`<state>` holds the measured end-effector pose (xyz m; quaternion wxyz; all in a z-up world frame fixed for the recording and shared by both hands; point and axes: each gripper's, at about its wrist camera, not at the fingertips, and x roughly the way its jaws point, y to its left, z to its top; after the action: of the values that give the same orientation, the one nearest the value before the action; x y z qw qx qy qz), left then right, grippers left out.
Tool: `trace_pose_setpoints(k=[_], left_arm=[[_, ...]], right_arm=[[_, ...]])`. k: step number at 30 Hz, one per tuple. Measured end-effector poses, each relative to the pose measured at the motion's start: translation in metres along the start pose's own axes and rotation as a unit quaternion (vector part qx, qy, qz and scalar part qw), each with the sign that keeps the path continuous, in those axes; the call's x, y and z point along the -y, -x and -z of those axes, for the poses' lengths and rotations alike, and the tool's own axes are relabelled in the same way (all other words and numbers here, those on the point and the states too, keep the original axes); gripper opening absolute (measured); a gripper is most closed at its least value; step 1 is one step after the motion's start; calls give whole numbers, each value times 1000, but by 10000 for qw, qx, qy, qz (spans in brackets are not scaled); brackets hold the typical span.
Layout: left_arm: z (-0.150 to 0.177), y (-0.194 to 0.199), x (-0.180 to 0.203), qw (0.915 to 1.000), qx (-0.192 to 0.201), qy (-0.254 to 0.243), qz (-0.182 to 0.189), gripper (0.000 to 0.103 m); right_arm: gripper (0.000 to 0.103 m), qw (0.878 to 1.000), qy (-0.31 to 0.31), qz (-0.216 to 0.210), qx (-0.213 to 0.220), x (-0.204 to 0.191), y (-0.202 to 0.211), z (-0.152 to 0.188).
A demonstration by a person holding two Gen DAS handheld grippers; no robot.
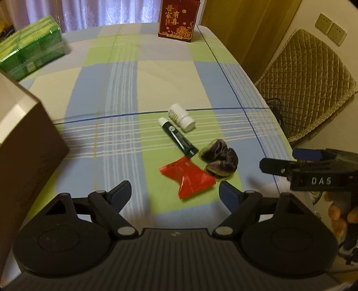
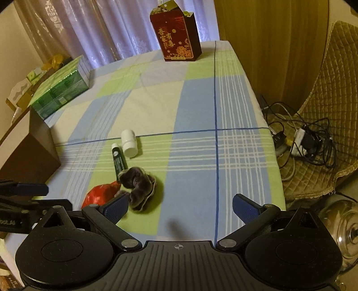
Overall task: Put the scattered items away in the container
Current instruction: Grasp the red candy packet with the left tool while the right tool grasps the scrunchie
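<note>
All 4 items, bottle (image 1: 181, 117), tube (image 1: 178, 137), packet (image 1: 187, 180) and scrunchie (image 1: 220, 159), lie on the counter (image 1: 125, 94). Nothing visibly sits in the box (image 1: 24, 143). Both grippers, left (image 1: 175, 190) and right (image 2: 180, 208), have jaws wide and empty.

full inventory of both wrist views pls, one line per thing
white bottle: 1, white, lying mid-table beside the tube
tube: 1, dark green with white cap, between bottle and packet
red packet: 1, red, nearest the left claw
scrunchie: 1, dark purple, right of the packet
brown box: 1, brown, left table edge
green pack: 1, green, far left
red gift bag: 1, dark red with gold print, far edge
tablecloth: 1, blue, green and cream plaid
quilted chair: 1, tan, right of table, cables on it
left claw: 1, black with blue pads, open
right claw: 1, same, open
</note>
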<state>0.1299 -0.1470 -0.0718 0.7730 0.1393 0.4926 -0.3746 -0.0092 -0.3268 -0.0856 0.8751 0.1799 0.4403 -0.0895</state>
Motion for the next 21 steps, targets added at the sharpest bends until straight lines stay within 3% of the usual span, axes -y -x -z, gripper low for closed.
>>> trace_pose_setpoints(k=[10,13,17,21], left_arm=[[-24,-44,3,9994,-326,41,103,68],[-25,-58,3,9989,-445,2,122,58],[-19,-70,-2,9982,-587,-36,123,27],[-10,-63,-14,9987,-513,-72,0,24]], right_arm=[[103,9997,-220,59,-131,15,-16,-7],[103,9995,-269,70,-175,18,-19,-8],[103,9993,-322,-46,-192,18,-22,-9],[103,9994,-134,-238,-191,7,-28,-12]])
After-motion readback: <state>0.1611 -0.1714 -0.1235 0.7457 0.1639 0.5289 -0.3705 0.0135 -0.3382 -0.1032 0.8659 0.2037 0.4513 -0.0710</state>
